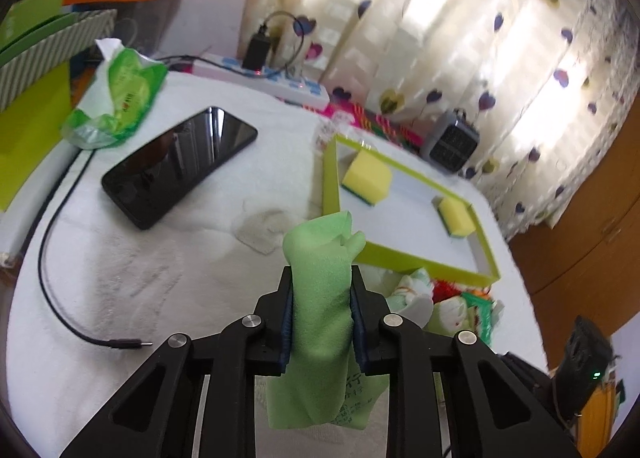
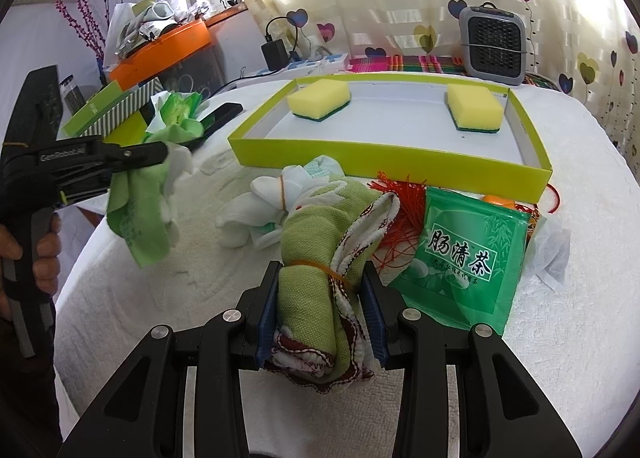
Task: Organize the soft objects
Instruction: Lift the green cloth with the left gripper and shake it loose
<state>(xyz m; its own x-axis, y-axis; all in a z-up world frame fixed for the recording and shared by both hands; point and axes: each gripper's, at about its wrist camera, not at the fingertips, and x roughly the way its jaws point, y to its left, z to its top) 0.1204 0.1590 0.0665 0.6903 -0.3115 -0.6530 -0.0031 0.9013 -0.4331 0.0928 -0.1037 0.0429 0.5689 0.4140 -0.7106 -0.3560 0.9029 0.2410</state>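
My left gripper (image 1: pixel 322 278) is shut on a light green cloth (image 1: pixel 320 298) and holds it above the white towel-covered table. From the right wrist view the left gripper (image 2: pixel 162 153) is at the left with the cloth (image 2: pixel 136 209) hanging from it. My right gripper (image 2: pixel 320 278) is shut on a rolled green towel (image 2: pixel 320 258) bound with a rubber band, lying on the table. A lime-rimmed tray (image 2: pixel 384 161) behind it holds two yellow sponges (image 2: pixel 320 99) (image 2: pixel 474 107). The tray (image 1: pixel 428 260) and sponges (image 1: pixel 366 177) (image 1: pixel 456 217) also show in the left view.
A white bundled cloth (image 2: pixel 256 209), red tassel threads (image 2: pixel 400 217) and a green tea sachet (image 2: pixel 460 250) lie before the tray. A phone (image 1: pixel 180 165), a tissue pack (image 1: pixel 120 97), a cable (image 1: pixel 60 258) and a power strip (image 1: pixel 260 77) sit left. A small heater (image 2: pixel 492 45) stands behind.
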